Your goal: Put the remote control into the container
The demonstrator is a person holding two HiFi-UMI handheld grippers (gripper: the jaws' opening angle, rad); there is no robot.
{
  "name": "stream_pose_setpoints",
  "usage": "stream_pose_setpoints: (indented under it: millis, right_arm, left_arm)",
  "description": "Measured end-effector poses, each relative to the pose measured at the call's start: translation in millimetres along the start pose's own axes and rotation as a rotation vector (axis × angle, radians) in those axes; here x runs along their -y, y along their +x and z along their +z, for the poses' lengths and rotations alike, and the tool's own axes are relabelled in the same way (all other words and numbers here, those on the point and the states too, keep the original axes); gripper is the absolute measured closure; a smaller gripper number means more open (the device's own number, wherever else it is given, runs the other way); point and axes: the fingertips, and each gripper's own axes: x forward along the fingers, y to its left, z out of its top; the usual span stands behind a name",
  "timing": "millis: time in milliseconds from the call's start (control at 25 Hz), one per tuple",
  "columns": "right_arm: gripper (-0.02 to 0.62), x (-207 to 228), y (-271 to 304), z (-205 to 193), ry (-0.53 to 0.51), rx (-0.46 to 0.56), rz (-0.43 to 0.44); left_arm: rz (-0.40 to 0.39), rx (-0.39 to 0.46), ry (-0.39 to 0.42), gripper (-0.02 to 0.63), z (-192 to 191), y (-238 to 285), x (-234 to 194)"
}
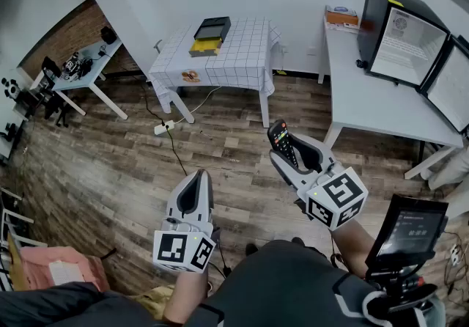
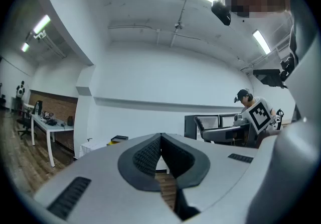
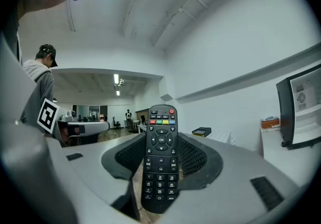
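The right gripper [image 1: 297, 155] grips the remote [image 3: 160, 157], far from the table [image 1: 236, 63]. The box [image 1: 210, 30] sits on that table. The left gripper [image 1: 196, 185], also far from it, is closed on nothing.

Matt black plastic remote control [image 3: 160, 160]; wood-plank floor [image 1: 110, 164]

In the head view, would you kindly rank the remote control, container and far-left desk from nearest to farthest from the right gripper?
1. Remote control, in the right gripper's jaws.
2. Container, on the checked table ahead.
3. Desk, far left.
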Motion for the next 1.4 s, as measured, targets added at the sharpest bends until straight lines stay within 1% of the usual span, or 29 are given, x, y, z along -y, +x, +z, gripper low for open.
stream_pose_setpoints:
  millis: [240,440,560,760,1080,1240,1400]
  right_arm:
    - [0.387,-1,-1,-5,-0.007,-0.003,0.009]
    - [0.387,-6,4,-3,0.031,0.023,0.03]
    - [0.387,-14,11,-3,0.018,0.033,0.012]
    - [0.387,-31,36,-3,0.028,0.022,0.024]
    - [0.387,-56,69,-7,0.006,0.03,-0.018]
    - [0.387,-61,83,-9,0.016,0.029,-0.027]
    - [0.387,-61,101,-8,0.006,0.019,-0.031]
  left_arm:
    - [-0.004,0.004,-0.003,0.597,-4,1,2]
    - [-0.002,0.005,-0.008,0.597,-7,-3,-6]
    - [0.001,0.008,-0.014,0.597,-8,-10,-17]
    - [-0.003,0.003,-0.025,0.597,-8,-14,-45]
    - [-0.045,0.017,-0.029,0.597,-11,-20,-88]
    - [-0.065,0.01,-0.029,0.597,-16,-17,-104]
    - [-0.069,0.021,-0.035,0.597,-13,-10,-121]
